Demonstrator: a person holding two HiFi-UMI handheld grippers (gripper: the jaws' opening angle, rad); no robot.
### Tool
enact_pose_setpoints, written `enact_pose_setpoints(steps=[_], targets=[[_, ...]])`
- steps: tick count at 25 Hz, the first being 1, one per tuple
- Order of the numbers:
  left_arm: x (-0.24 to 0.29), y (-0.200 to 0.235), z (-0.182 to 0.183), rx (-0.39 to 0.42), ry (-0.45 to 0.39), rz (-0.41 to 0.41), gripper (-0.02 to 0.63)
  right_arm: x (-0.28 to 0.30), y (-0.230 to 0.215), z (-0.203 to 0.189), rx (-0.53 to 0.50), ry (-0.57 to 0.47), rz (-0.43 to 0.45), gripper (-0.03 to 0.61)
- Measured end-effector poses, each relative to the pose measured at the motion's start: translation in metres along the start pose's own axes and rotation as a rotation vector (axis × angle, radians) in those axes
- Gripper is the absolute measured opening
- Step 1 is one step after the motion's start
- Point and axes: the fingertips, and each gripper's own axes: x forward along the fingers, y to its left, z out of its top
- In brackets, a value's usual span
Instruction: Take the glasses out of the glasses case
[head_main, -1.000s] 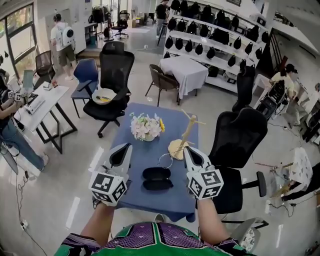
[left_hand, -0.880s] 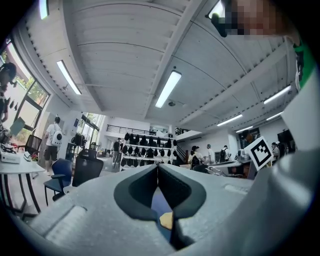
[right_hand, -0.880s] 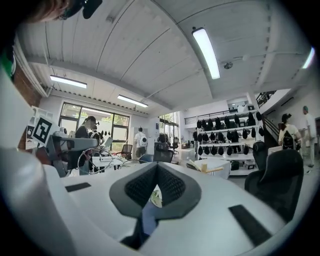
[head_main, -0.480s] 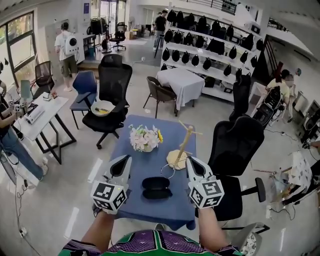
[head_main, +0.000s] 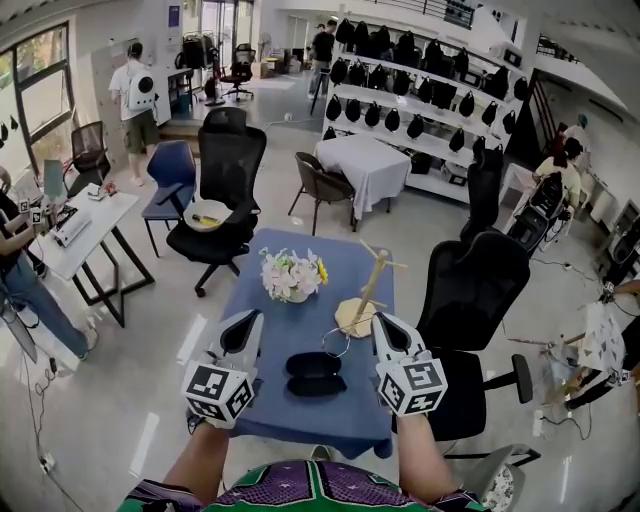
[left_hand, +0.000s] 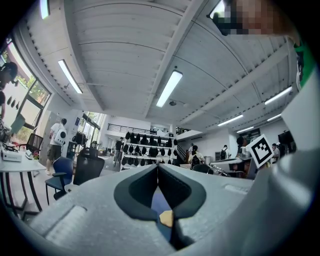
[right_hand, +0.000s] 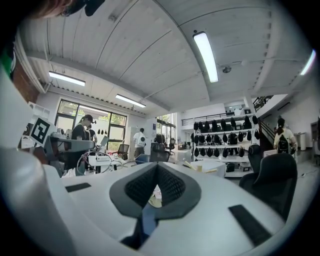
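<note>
So, the case (head_main: 316, 372) was sitting on the blue table (head_main: 262, 405), near the front edge, right between the two grippers, and neither one touched it. From the head view it looked like two dark ovals, one behind the other. I honestly couldn't tell if that was the lid flipped open or just its shape, and I couldn't make out any glasses either.

The left gripper (head_main: 243, 324) hung over the table's left side, a bit left of the case. Its jaws were pressed together with nothing in them. Its own view showed the pads meeting at the tip, with only a sliver of blue table and a bit of tan peeking through the gap lower down. The right gripper (head_main: 384, 326) sat on the other side of the case, near the base of the stand (head_main: 362, 298), and its jaws were also closed on nothing. Both pointed away from the person, toward the far end of the table.

Further back there were some flowers (head_main: 292, 275), with the wooden stand to their right. A thin ring (head_main: 335, 343) lay just in front of the stand's base, behind the case. A black chair (head_main: 478, 285) stood by the table's right side.
</note>
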Motion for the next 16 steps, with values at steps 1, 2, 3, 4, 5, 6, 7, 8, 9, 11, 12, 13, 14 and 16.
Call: enact_pose_setpoints(steps=[1, 2, 3, 4, 5, 6, 7, 8, 9, 11, 12, 13, 14, 16], targets=[[-0.0005, -0.0005, 0.0006, 0.001, -0.001, 0.0, 0.017, -0.0006, -0.0002, 0.0003, 0.001, -0.001, 0.0, 0.0], [-0.0008, -0.0014, 0.0012, 0.001, -0.002, 0.001, 0.017, -0.0013, -0.0007, 0.0005, 0.003, -0.001, 0.0, 0.0], [-0.001, -0.0024, 0.0015, 0.001, -0.003, 0.001, 0.017, -0.0022, -0.0012, 0.0005, 0.005, -0.002, 0.001, 0.0], [-0.0011, -0.0031, 0.0017, 0.001, -0.004, 0.002, 0.017, -0.0029, -0.0017, 0.0003, 0.006, -0.002, 0.001, 0.0], [-0.0012, -0.0035, 0.0016, 0.001, -0.005, 0.002, 0.017, -0.0032, -0.0019, -0.0001, 0.007, -0.003, 0.002, 0.0], [-0.0013, -0.0034, 0.0011, 0.002, -0.006, 0.002, 0.017, -0.003, -0.0018, -0.0007, 0.008, -0.003, 0.001, 0.0], [-0.0013, -0.0032, 0.0006, 0.003, -0.006, 0.0, 0.017, -0.0025, -0.0017, -0.0014, 0.009, -0.003, 0.001, 0.0], [-0.0011, -0.0031, 0.0001, 0.003, -0.006, -0.001, 0.017, -0.002, -0.0016, -0.0021, 0.01, -0.002, 0.001, 0.0], [-0.0009, -0.0034, 0.0002, 0.004, -0.006, -0.003, 0.017, -0.0017, -0.0017, -0.0025, 0.011, -0.001, 0.001, 0.0], [-0.0003, -0.0051, 0.0021, 0.006, -0.008, -0.006, 0.017, -0.0022, -0.0018, -0.0021, 0.01, 0.001, 0.001, 0.0], [0.0, -0.0062, 0.0035, 0.008, -0.009, -0.008, 0.016, -0.0027, -0.0018, -0.0014, 0.009, 0.002, 0.001, 0.0], [0.0002, -0.0071, 0.0049, 0.009, -0.01, -0.009, 0.017, -0.0033, -0.0017, -0.0009, 0.009, 0.002, 0.001, 0.0], [0.0001, -0.008, 0.006, 0.01, -0.011, -0.011, 0.017, -0.0038, -0.0016, -0.0005, 0.009, 0.003, 0.001, 0.0], [-0.0002, -0.0095, 0.0079, 0.01, -0.014, -0.015, 0.017, -0.0048, -0.0014, 0.0001, 0.01, 0.004, 0.002, 0.0]])
